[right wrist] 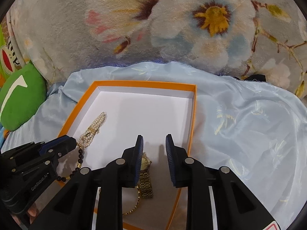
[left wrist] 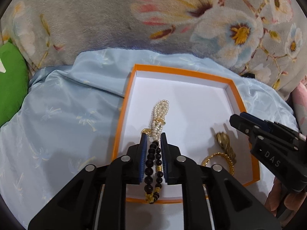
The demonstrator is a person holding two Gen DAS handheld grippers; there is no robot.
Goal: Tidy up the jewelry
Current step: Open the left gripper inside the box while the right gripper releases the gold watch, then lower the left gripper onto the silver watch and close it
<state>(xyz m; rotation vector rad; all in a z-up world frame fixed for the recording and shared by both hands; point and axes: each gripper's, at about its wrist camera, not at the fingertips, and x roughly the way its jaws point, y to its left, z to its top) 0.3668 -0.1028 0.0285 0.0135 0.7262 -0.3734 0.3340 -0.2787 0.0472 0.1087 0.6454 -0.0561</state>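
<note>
1 plush blanket (left wrist: 92,19) with big printed flowers fills the background, fuzzy and grey, and 1 smooth, shiny pale-blue sheet (left wrist: 57,118) with faint palm prints lies crumpled in front of it. 1 green cushion (right wrist: 21,95), soft and rounded, sits at the left edge. On the sheet rests 1 shallow rectangular box (left wrist: 172,72) of stiff card, orange outside and plain white inside. 2 black hand-held grippers with ribbed blue pads are over it. The left gripper (left wrist: 153,140) has its jaws a little apart, and a bead strand runs between the pads; whether the pads press on it I cannot tell. The right gripper (right wrist: 154,141) stands part-way open with nothing between its pads, over the near right part of the box. The box holds 4 pieces: 1 bunched pearl strand (left wrist: 161,113) of small round cream beads with a gold clasp, lying left of centre; 1 dark bead strand (left wrist: 151,163) of round glossy beads with gold spacers, running from the pearls to the near rim and over it; 1 gold watch (right wrist: 145,176) with a pale round dial and a linked metal band, near the right wall; and 1 thin gold chain (right wrist: 134,205) curving just beside the watch.
</note>
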